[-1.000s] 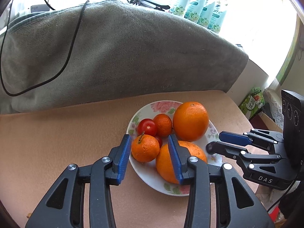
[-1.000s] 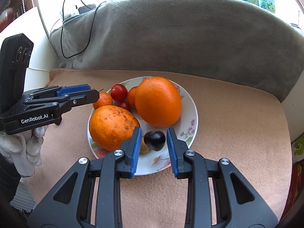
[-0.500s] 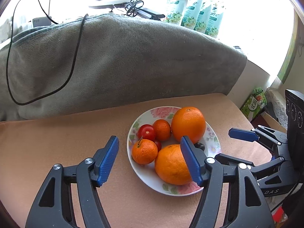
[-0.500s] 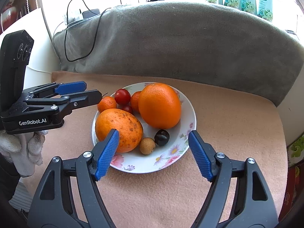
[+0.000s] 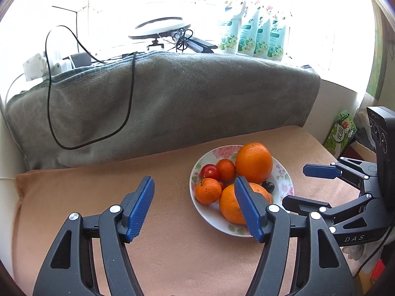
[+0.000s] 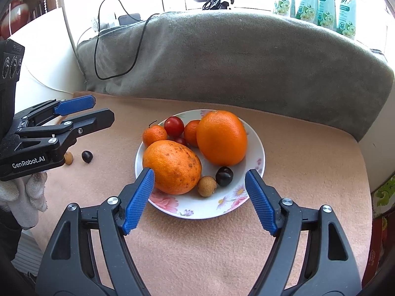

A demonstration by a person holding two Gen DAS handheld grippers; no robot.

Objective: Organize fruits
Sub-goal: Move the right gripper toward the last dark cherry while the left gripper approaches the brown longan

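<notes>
Both grippers have just let go and drawn back: the right gripper (image 6: pixel 198 199) stands with its jaws apart and empty over the near rim of the plate (image 6: pixel 256 145), and the left gripper (image 5: pixel 195 208) is likewise spread wide with nothing between its pads. The small orange (image 5: pixel 207 190) and dark plum (image 6: pixel 224 176) they were pinching a second ago now rest on the plate beside the two big oranges (image 6: pixel 221 137). Left of the plate, on the tan cloth (image 6: pixel 308 162), another dark fruit (image 6: pixel 87 156) and a small brown one (image 6: pixel 68 158) lie loose, likely next.

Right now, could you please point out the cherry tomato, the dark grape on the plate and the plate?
cherry tomato (image 6: pixel 174 126), right wrist view, top.
dark grape (image 6: pixel 224 176), right wrist view, middle.
plate (image 6: pixel 197 209), right wrist view, near rim.
</notes>
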